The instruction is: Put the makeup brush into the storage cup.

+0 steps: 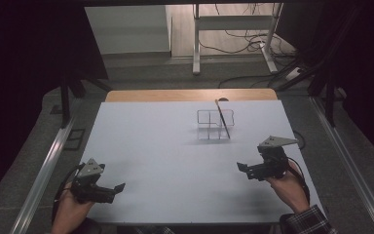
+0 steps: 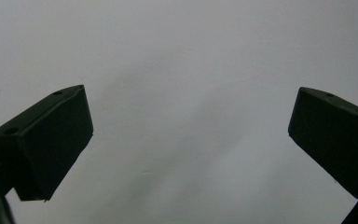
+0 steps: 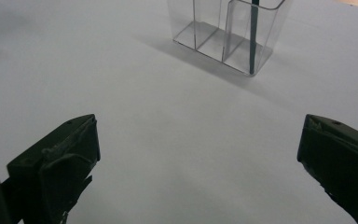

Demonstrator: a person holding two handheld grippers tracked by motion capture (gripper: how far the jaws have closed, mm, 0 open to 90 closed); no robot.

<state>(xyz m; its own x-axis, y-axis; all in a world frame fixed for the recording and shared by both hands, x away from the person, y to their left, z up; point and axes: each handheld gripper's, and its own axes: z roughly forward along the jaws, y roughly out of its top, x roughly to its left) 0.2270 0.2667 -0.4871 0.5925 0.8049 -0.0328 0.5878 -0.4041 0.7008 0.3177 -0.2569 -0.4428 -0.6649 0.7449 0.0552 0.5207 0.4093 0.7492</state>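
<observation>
A clear plastic organiser (image 1: 215, 125) with several compartments stands on the white board, right of centre. A dark thin stick, maybe a pen (image 1: 222, 118), leans in its right-hand compartment; the right gripper view shows the organiser (image 3: 223, 32) and the pen (image 3: 253, 35) at the top. My right gripper (image 1: 243, 170) hovers open near the board's right front, below the organiser, nothing between its jaws. My left gripper (image 1: 118, 190) is open at the left front corner, also holding nothing, and its own view shows only bare white surface (image 2: 191, 70).
The white board (image 1: 156, 161) lies on a wooden table whose far edge (image 1: 190, 95) shows. Metal rails (image 1: 44, 170) run along both sides. Beyond the table stand a white desk frame (image 1: 233, 29) and loose cables (image 1: 253, 46) on the floor.
</observation>
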